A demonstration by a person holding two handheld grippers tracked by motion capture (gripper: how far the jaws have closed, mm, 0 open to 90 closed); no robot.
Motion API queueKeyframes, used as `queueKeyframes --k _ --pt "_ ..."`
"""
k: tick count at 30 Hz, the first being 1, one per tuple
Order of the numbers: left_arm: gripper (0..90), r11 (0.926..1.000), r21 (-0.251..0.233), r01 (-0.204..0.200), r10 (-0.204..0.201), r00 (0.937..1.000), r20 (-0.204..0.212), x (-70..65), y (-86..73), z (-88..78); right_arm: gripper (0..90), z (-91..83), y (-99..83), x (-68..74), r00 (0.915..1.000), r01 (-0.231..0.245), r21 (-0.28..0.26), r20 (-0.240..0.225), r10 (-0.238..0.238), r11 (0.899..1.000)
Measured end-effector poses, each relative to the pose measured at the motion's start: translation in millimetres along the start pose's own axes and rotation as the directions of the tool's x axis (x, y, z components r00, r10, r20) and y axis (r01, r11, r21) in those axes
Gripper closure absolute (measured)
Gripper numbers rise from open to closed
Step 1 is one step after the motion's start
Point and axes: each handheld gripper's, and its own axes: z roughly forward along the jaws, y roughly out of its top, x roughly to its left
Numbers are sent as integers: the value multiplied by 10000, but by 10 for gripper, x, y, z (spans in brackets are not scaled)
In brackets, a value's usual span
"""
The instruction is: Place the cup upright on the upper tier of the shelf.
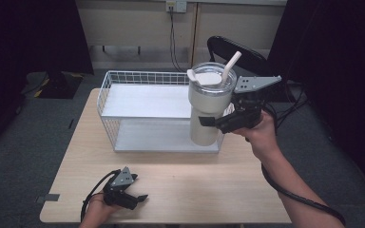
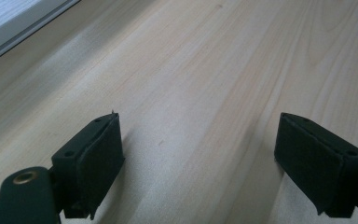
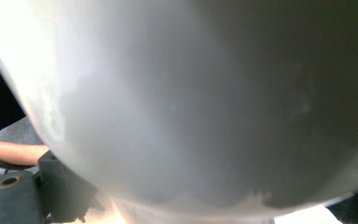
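The cream tumbler point(image 1: 208, 108), lidded with a straw point(image 1: 231, 65), stands upright at the right end of the wire basket point(image 1: 105, 92), clamped in your right claw point(image 1: 218, 121), while your left claw point(image 1: 134, 199) rests wide open and empty on the desk point(image 1: 209, 190).

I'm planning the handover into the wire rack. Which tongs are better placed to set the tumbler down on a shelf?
The right tongs: they grip the tumbler at the wire rack. The left tongs rest open, far off, on the table.
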Motion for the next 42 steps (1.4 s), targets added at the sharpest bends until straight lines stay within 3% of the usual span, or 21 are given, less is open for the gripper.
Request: queueKeyframes --k 13,18,42 --pt "148 10000 -5 3 -3 10000 1 0 0 0 93 14 276 -20 9997 122 1 231 -122 9999" --pt "148 10000 -5 7 -7 10000 4 0 0 0 93 34 352 -48 9994 -28 -147 335 33 9999" --pt "148 10000 19 -4 4 10000 2 1 1 -3 93 240 556 -249 9921 -277 -209 1218 300 9994"
